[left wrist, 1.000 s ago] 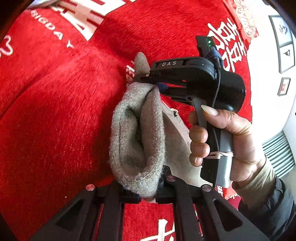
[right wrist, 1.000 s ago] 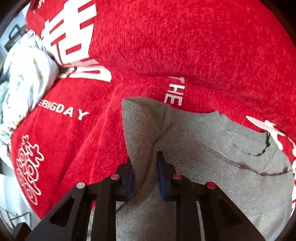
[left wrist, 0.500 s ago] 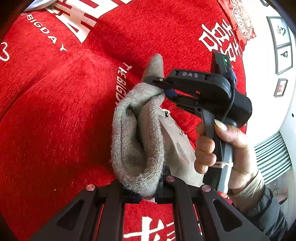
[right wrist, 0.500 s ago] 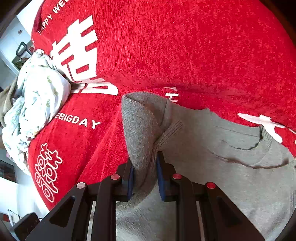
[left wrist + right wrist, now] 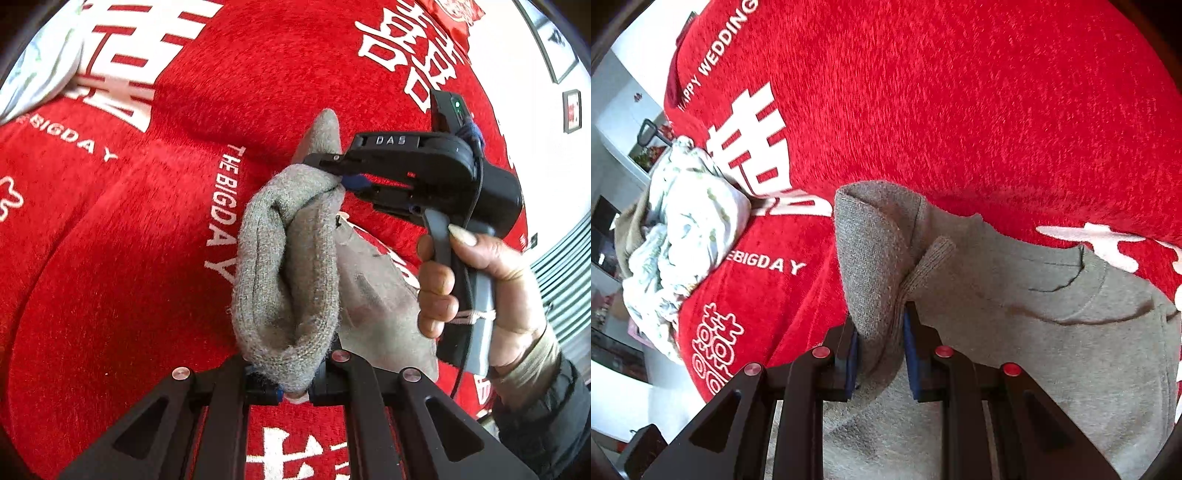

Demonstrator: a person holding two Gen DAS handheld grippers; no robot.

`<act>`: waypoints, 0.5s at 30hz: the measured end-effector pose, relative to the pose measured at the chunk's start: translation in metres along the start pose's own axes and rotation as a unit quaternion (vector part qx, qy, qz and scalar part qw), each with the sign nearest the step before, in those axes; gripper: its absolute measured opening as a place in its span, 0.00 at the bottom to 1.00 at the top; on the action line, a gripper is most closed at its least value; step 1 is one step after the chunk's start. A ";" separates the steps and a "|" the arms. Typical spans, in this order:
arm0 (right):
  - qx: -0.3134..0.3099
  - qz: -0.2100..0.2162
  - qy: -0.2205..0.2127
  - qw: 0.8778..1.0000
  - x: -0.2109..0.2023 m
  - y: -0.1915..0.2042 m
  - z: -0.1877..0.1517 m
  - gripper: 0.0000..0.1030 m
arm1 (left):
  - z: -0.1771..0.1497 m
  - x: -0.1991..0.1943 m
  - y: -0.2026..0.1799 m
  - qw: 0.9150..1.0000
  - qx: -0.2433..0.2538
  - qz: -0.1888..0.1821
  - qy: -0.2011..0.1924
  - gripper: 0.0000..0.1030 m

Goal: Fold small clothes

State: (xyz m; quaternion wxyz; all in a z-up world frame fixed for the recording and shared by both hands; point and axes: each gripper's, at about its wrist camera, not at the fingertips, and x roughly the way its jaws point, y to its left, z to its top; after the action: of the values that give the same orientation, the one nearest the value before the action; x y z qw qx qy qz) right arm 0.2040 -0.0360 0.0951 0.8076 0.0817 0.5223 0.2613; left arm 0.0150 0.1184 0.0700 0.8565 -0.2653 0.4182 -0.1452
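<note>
A small grey knit garment [image 5: 291,266] is held up over a red blanket [image 5: 110,277] with white lettering. My left gripper [image 5: 293,387] is shut on one bunched edge of it at the bottom of the left wrist view. My right gripper [image 5: 879,354] is shut on the other edge; it also shows from the side in the left wrist view [image 5: 340,175], pinching the cloth's far end. In the right wrist view the garment [image 5: 1015,332] spreads to the right, with a pocket seam [image 5: 1067,280] showing.
A crumpled white floral cloth [image 5: 683,229] lies at the blanket's left edge, also at the top left of the left wrist view [image 5: 37,70]. A white wall with framed pictures [image 5: 557,48] and a radiator [image 5: 565,266] stand to the right.
Both grippers have lifted the garment higher above the blanket and shifted; more of the blanket, its lettering and the floral cloth are now in view. Both grips are unchanged.
</note>
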 end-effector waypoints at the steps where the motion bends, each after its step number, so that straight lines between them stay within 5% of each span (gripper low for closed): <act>1: 0.004 0.004 -0.002 1.000 -0.004 -0.002 0.002 0.23 | -0.001 -0.001 -0.005 1.000 0.009 0.005 0.002 0.08; 15: 0.035 0.053 0.014 0.998 -0.039 -0.043 0.016 0.23 | -0.003 0.020 -0.074 0.994 0.083 0.062 0.016 0.08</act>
State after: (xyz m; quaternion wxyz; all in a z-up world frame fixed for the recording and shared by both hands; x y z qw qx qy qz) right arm 0.2205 -0.0901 0.1156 0.7820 0.1339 0.5375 0.2858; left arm 0.0228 0.0479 0.0984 0.8763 -0.1644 0.4338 -0.1300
